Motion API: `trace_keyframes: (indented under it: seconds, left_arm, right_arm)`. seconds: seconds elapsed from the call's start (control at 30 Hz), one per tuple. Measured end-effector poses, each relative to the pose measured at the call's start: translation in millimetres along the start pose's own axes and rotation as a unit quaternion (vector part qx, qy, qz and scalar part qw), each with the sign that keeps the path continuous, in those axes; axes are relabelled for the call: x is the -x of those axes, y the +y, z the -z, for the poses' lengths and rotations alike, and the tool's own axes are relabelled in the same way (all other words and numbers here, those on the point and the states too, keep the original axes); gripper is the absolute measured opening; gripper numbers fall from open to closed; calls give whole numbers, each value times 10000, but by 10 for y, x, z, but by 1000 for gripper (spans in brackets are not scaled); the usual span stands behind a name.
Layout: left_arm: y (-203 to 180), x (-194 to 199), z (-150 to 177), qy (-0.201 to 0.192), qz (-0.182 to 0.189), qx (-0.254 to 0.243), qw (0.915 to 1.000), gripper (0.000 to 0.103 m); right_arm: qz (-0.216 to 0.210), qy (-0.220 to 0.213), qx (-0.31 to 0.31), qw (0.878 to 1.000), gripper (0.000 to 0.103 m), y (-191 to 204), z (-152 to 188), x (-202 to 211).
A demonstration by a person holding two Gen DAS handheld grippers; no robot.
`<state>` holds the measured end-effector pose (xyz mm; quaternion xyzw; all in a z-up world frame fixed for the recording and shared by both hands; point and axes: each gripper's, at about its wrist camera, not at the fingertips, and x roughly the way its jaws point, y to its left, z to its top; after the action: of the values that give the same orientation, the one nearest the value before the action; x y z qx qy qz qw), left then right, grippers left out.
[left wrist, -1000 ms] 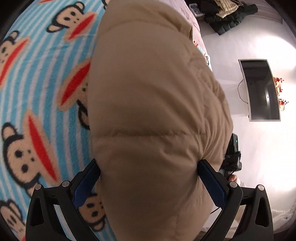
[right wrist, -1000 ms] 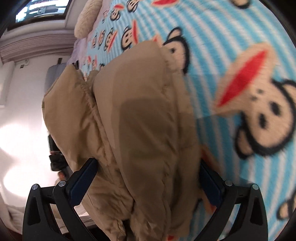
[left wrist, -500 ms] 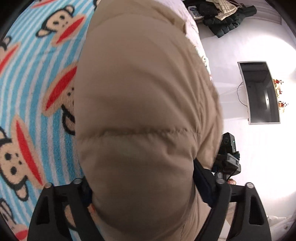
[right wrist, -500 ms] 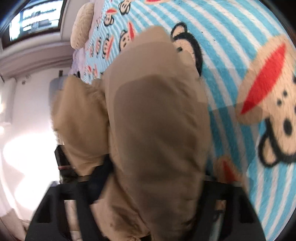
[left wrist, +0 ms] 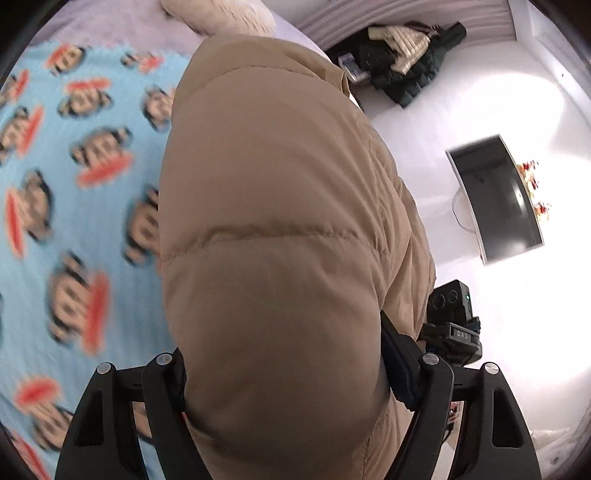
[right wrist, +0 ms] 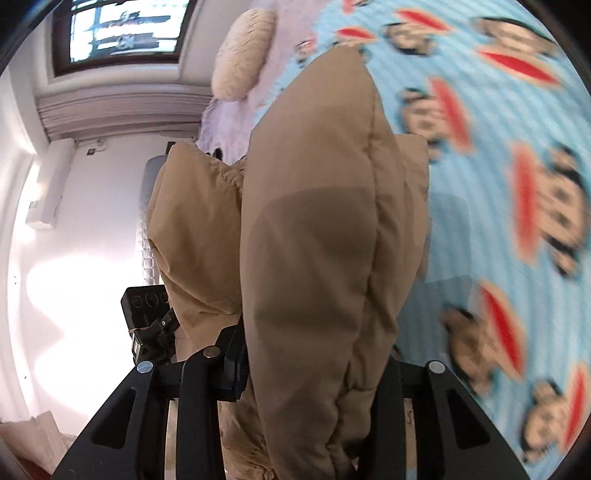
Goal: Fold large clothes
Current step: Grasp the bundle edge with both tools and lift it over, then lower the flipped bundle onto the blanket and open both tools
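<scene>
Both pairs of jaws are clenched on the same tan puffer jacket (left wrist: 269,236), and both have just been closing, with its padding between them.

From the left wrist, the left gripper (left wrist: 282,384) squeezes a fat quilted bulge of the jacket, which swells up out of the jaws and hides most of the pads. The jacket's long axis runs straight ahead from the jaws, toward a fluffy cream pillow (left wrist: 221,14) at the far end of the bed. To the left of the jaws lies the blue striped blanket (left wrist: 74,184) printed with monkey faces, blurred. To the right of them, and only here, you see the white floor, a dark curved monitor (left wrist: 498,199), and further ahead a heap of dark clothes (left wrist: 402,77). The other gripper's camera block (left wrist: 452,310) sits just right of the jaws.

From the right wrist, the right gripper (right wrist: 317,365) pinches a narrower, folded edge of the jacket (right wrist: 321,240), several layers bunched together, again stretching forward and slightly up. Here the blanket (right wrist: 498,129) is to the right of the jaws. To the left, a second lobe of jacket hangs over the other gripper's camera (right wrist: 146,306), with a white wall and a window (right wrist: 122,29) beyond. The pillow (right wrist: 243,51) lies ahead.
</scene>
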<state>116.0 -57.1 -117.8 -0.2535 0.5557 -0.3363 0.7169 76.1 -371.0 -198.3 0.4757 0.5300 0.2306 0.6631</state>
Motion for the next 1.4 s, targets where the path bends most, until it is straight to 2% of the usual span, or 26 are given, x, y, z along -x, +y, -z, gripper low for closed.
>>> trace_keyframes:
  seconds: [0.17, 0.27, 0.33, 0.43, 0.47, 0.5, 0.53, 0.57, 0.63, 0.67, 0.7, 0.73, 0.77, 0.87, 0.93, 1.0, 1.07, 1.17, 1.2, 1.3, 1.4]
  left_arm:
    - [655, 233, -468, -276, -275, 98, 9992, 79]
    - [1110, 183, -604, -284, -548, 246, 9978, 81]
    - [1405, 91, -628, -249, -741, 438, 9960, 87]
    - [1689, 78, -613, -319, -603, 759, 9948, 90]
    - [1722, 124, -592, -350, -678, 751, 9943, 90]
    - [1717, 168, -557, -368, -782, 716, 9937, 90]
    - [1643, 238, -538, -410, -1038, 606, 9919, 90]
    - [1552, 339, -512, -514, -1339, 419, 9888, 90]
    - [1347, 527, -517, -803, -1694, 22, 9823, 88]
    - [1223, 648, -520, -985, -1833, -215, 9779, 85]
    - [1169, 715, -536, -1057, -1888, -327, 9758, 76]
    - [1083, 774, -590, -1121, -2003, -466, 9722, 73]
    - [1040, 808, -659, -1159, -2076, -529, 9699, 72]
    - [819, 682, -831, -1259, -2012, -819, 9680, 72]
    - [615, 405, -935, -1174, -2006, -967, 9678, 72]
    - [470, 106, -1020, -981, -2089, -1146, 9662, 72]
    - [362, -243, -1031, -817, -2336, -1269, 9605, 72]
    - [212, -548, -980, -711, -2458, -1343, 9573, 72]
    - [182, -634, -960, -665, -2517, -1394, 9554, 72]
    - [119, -824, -931, -592, -2622, -1538, 9509, 72]
    - [86, -959, -885, -607, -2815, -1666, 9430, 72]
  right_arm:
    - [-37, 97, 157, 9998, 39, 169, -268, -658]
    - [195, 180, 166, 9995, 40, 101, -389, -1096]
    - [337, 149, 17, 9993, 46, -21, -412, -1289]
    - [325, 15, -282, 9991, 60, -91, -337, -1363]
    - [361, 18, -334, 9988, 61, -83, -309, -1350]
    - [451, 34, -344, 9984, 61, -47, -279, -1311]
    - [599, 30, -304, 9977, 61, 0, -239, -1254]
    - [775, -32, -217, 9968, 61, 62, -191, -1145]
    - [1223, -249, -16, 9922, 60, 198, -87, -879]
    - [1470, -423, 95, 9882, 49, 288, -20, -749]
    - [1653, -554, 203, 9845, 37, 368, 32, -622]
    - [1798, -636, 299, 9812, 19, 433, 67, -529]
    - [1895, -735, 464, 9780, 16, 562, 151, -455]
    - [1779, -765, 942, 9765, 14, 907, 331, -467]
    - [1832, -620, 1277, 9728, 14, 1106, 489, -591]
    - [2176, -382, 1559, 9627, 14, 1223, 612, -842]
    - [2662, -220, 1742, 9478, 14, 1171, 733, -1006]
    - [3358, -125, 1839, 9237, 10, 906, 881, -1072]
    - [3533, -118, 1744, 9191, 9, 783, 900, -1093]
    - [3505, -169, 1310, 9272, 6, 381, 980, -974]
    - [3454, -206, 1279, 9294, 6, 252, 1008, -962]
